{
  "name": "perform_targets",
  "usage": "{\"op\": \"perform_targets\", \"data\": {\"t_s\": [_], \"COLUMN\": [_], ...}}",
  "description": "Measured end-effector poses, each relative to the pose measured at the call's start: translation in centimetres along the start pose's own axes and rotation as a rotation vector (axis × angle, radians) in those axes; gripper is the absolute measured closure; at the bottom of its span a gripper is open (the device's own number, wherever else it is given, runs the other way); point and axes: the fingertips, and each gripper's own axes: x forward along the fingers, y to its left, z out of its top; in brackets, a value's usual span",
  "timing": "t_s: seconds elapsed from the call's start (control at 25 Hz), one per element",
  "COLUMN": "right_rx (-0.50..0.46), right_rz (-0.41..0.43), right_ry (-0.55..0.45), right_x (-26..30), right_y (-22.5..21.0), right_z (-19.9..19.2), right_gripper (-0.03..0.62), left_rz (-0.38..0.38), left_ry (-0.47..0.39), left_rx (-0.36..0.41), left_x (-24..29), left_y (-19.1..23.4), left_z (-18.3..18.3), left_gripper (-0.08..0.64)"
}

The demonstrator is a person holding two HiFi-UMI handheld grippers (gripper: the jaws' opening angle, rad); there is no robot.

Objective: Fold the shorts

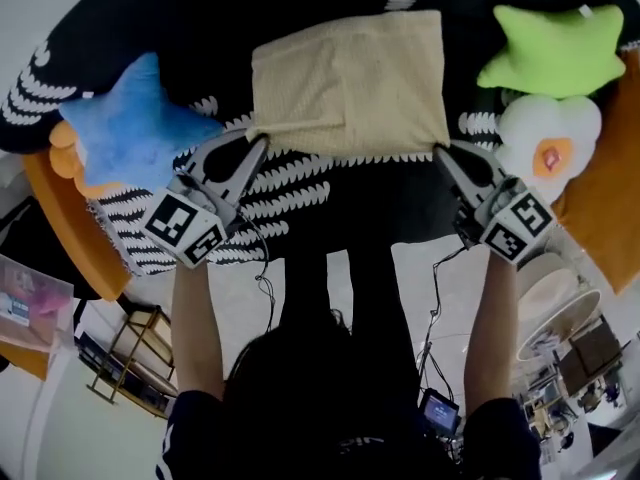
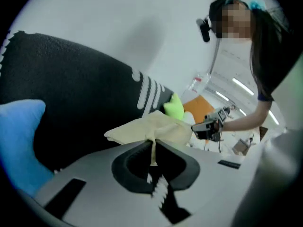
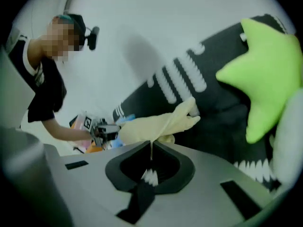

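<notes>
Nearest to us, our two forearms reach out over the pale floor, each hand carrying a gripper with its marker cube. The left gripper (image 1: 258,140) has its jaws closed on the near left corner of the cream shorts (image 1: 350,83). In the left gripper view a thin fold of the cloth runs down between the pressed pads. The right gripper (image 1: 440,150) is clamped in the same way on the near right corner, and its own view shows a narrow strip of fabric pinched between its jaws. Between the two grippers the near edge of the shorts is stretched fairly straight. The rest of the garment spreads away from us over a black rug (image 1: 180,28) with white markings.

Left of the shorts lies a blue star cushion (image 1: 130,118), partly on an orange cushion (image 1: 60,198). On the right, near the right gripper, sits a white egg-shaped cushion (image 1: 548,133). Just beyond it lies a lime-green star cushion (image 1: 555,48).
</notes>
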Motion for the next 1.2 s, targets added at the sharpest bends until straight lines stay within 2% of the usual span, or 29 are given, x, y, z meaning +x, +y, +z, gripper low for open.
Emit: {"op": "perform_targets", "data": {"t_s": [0.12, 0.16, 0.2, 0.24, 0.28, 0.32, 0.36, 0.44, 0.52, 0.6, 0.8, 0.92, 1.2], "right_rx": [0.058, 0.095, 0.134, 0.166, 0.185, 0.193, 0.195, 0.197, 0.200, 0.170, -0.003, -0.079, -0.149], "right_rz": [-0.064, -0.095, -0.125, -0.145, -0.153, -0.159, -0.172, -0.212, -0.234, -0.238, -0.288, -0.330, -0.428], "right_ry": [0.334, 0.436, 0.520, 0.583, 0.625, 0.649, 0.655, 0.624, 0.572, 0.527, 0.368, 0.282, 0.140], "right_x": [-0.1, -0.7, -1.5, -2.4, -3.5, -4.6, -5.5, -6.4, -6.1, -5.5, -4.6, -5.1, -7.3], "right_y": [-1.7, -1.9, -2.0, -1.9, -1.5, -1.1, -0.7, -0.2, 0.7, 2.2, 6.1, 8.9, 12.9], "right_z": [-13.8, -18.0, -21.5, -24.1, -25.7, -26.5, -26.7, -25.6, -23.4, -20.6, -11.9, -7.3, -0.2], "right_gripper": [0.561, 0.559, 0.575, 0.552, 0.440, 0.375, 0.363, 0.329, 0.227, 0.213, 0.202, 0.201, 0.201], "left_rz": [0.003, 0.024, 0.058, 0.103, 0.150, 0.192, 0.223, 0.248, 0.261, 0.278, 0.283, 0.283, 0.278], "left_ry": [0.360, 0.467, 0.535, 0.557, 0.549, 0.537, 0.536, 0.560, 0.563, 0.528, 0.356, 0.263, 0.072], "left_rx": [0.058, 0.058, 0.034, -0.017, -0.084, -0.147, -0.194, -0.262, -0.317, -0.335, -0.324, -0.283, -0.192], "left_x": [-0.3, -0.9, -1.7, -2.5, -3.2, -3.7, -4.3, -5.7, -7.0, -8.0, -8.5, -9.3, -11.2], "left_y": [-1.5, -1.7, -1.8, -1.8, -1.6, -1.4, -1.3, -1.3, -1.5, -2.1, -4.9, -7.1, -9.9], "left_z": [-13.5, -17.6, -20.7, -22.4, -23.0, -23.2, -23.2, -23.4, -23.0, -21.4, -13.9, -9.2, 0.0], "left_gripper": [0.543, 0.541, 0.541, 0.539, 0.527, 0.495, 0.429, 0.298, 0.272, 0.272, 0.245, 0.241, 0.229]}}
